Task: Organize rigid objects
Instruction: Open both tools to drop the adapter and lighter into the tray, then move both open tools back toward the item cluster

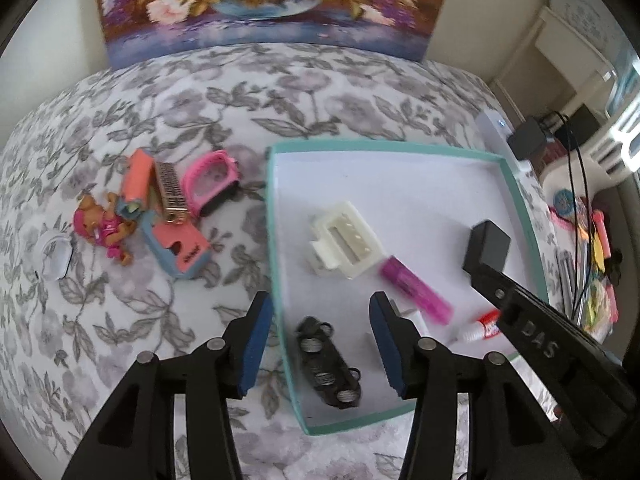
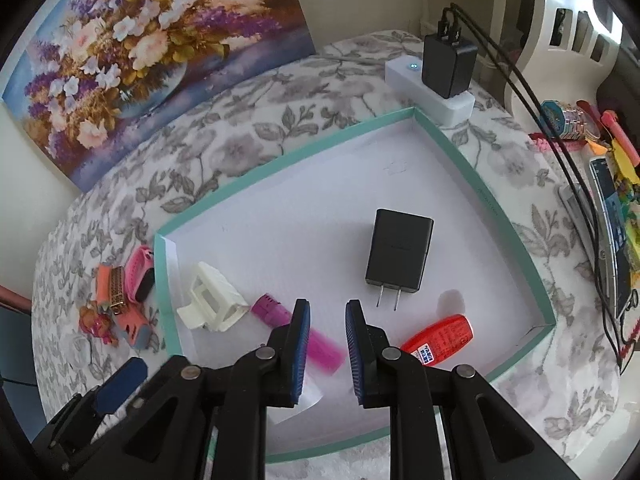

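Both wrist views steeply above tray (image 1: 520,200)

The left gripper (image 1: 320,344) points steeply downward, its two black arms spread and the blue pads (image 1: 254,344) standing apart with nothing pressed between them. The right gripper (image 2: 326,350) also tilts steeply down, its blue-padded fingers (image 2: 301,352) drawn close together with only a narrow gap between them and nothing clamped in it. The two tools sit near each other: the right one's black arm reaches across the right side of the left camera's view, and a left blue pad shows at the lower left of the right camera's view
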`<state>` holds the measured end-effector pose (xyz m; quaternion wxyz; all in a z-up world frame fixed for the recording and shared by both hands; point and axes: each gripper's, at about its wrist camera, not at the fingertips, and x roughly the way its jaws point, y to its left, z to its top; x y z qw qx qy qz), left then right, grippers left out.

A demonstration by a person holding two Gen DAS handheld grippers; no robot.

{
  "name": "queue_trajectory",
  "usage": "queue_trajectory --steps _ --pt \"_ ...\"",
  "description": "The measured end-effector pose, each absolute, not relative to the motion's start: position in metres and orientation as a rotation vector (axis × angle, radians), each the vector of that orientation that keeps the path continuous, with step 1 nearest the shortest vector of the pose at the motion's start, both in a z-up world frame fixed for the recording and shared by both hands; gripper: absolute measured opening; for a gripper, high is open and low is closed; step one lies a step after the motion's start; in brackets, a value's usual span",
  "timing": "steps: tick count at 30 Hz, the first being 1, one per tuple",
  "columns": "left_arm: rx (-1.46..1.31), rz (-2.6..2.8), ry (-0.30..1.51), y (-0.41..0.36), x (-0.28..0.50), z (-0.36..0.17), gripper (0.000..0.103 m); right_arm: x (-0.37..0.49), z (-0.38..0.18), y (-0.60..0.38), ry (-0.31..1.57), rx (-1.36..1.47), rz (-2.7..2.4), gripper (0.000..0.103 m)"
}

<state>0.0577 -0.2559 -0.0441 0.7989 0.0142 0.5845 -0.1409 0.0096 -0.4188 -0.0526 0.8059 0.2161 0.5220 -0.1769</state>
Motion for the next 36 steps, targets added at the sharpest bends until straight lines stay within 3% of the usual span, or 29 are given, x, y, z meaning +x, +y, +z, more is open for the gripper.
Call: queue_trajectory --steps 9,12,14,18,20,26,29,36 --pt "-0.029 -0.193 1.244 -0.224 0.071 -0.043 0.06 0.012 -0.057 -0.415 1.135 0.453 -0.371 0.021" --pt "-0.048 -0.156 1.249 -0.213 0.075 -0.045 0.062 0.013 -0.06 -0.414 1.146 0.452 -0.374 0.035" --pt "-0.049 -0.136 1.252 -0.208 0.077 -0.046 0.071 0.012 -0.061 -0.414 1.15 0.453 -0.382 0.052" --pt "-0.065 -0.093 1.248 -0.198 0.081 -0.048 0.078 0.012 -0.063 -0.415 1.148 0.447 -0.399 0.062" --pt "-0.056 -0.059 1.248 -0.195 0.082 -0.051 0.09 0.012 -0.064 -0.415 1.149 0.439 -0.408 0.068" --pt "-0.039 -0.008 1.268 -0.188 0.086 -0.058 0.091 0.015 -0.068 -0.412 1.157 0.411 -0.404 0.084" --pt "-0.053 -0.003 1.274 -0.185 0.087 -0.059 0.091 0.016 -0.069 -0.408 1.157 0.398 -0.398 0.102" --pt "-0.069 0.006 1.253 -0.179 0.089 -0.058 0.091 0.019 -0.071 -0.404 1.148 0.375 -0.402 0.103"
